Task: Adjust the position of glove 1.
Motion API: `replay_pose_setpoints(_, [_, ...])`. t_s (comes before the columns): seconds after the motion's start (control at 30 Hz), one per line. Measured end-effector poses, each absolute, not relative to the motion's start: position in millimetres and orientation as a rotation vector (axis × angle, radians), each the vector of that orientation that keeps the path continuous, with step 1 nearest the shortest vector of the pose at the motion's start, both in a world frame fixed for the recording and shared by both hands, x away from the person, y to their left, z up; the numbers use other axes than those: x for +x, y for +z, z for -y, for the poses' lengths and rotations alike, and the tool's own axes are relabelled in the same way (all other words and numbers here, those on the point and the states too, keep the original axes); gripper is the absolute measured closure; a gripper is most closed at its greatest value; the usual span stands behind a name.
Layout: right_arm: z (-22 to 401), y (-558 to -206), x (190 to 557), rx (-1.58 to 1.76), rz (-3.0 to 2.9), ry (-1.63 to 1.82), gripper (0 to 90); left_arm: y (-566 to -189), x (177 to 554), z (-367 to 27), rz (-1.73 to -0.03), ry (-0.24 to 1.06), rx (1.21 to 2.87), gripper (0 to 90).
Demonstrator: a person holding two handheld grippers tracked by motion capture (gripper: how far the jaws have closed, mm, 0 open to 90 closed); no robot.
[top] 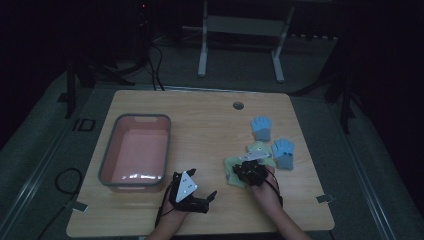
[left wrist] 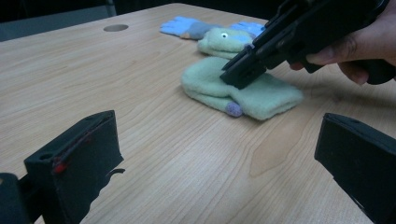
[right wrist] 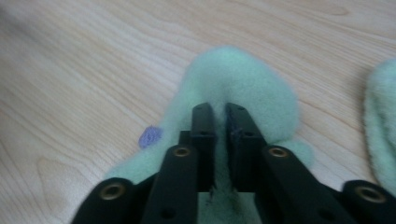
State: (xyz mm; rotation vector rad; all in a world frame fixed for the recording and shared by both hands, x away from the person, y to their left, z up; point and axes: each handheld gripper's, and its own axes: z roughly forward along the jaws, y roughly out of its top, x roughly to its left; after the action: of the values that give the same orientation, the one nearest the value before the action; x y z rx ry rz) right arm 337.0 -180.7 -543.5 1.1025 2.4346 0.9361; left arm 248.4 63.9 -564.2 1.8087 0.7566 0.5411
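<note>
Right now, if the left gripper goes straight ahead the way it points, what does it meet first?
Probably the near green mitten, where the right gripper is pressed. The left gripper is open, with bare table ahead of it. Depth is hard to judge.

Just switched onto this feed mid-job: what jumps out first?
The right gripper is down on the near green mitten, its jaws nearly together and pinching the fleece. Two blue mittens lie beyond it, and a pink tub sits at the table's left beside the open left gripper.
</note>
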Motion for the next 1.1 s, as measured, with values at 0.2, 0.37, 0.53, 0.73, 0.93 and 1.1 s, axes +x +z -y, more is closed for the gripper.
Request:
replay_pose_setpoints(0.2, [182,-544,339,1.031,-2.471,0.935,69.4,-564,248,-64,-0.758,0.542,1.809,0.6])
replay_pose_setpoints(0.37, [182,-542,338,0.987,-2.470,0.943,61.7,-564,249,-64,-0.762,0.540,1.808,0.6])
replay_pose_setpoints(0.53, [193,-521,336,0.971,-2.409,0.986,59.3,-564,248,-64,-0.759,0.542,1.809,0.6])
replay_pose_setpoints(0.73, [228,-498,346,1.018,-2.315,0.985,60.8,-564,249,-64,-0.763,0.539,1.808,0.6])
replay_pose_setpoints(0.93, [264,-494,361,1.119,-2.261,0.964,61.8,-564,249,-64,-0.766,0.538,1.805,0.6])
replay_pose_setpoints(1.1, [277,-502,374,1.153,-2.265,0.947,61.5,-564,249,-64,-0.767,0.538,1.805,0.6])
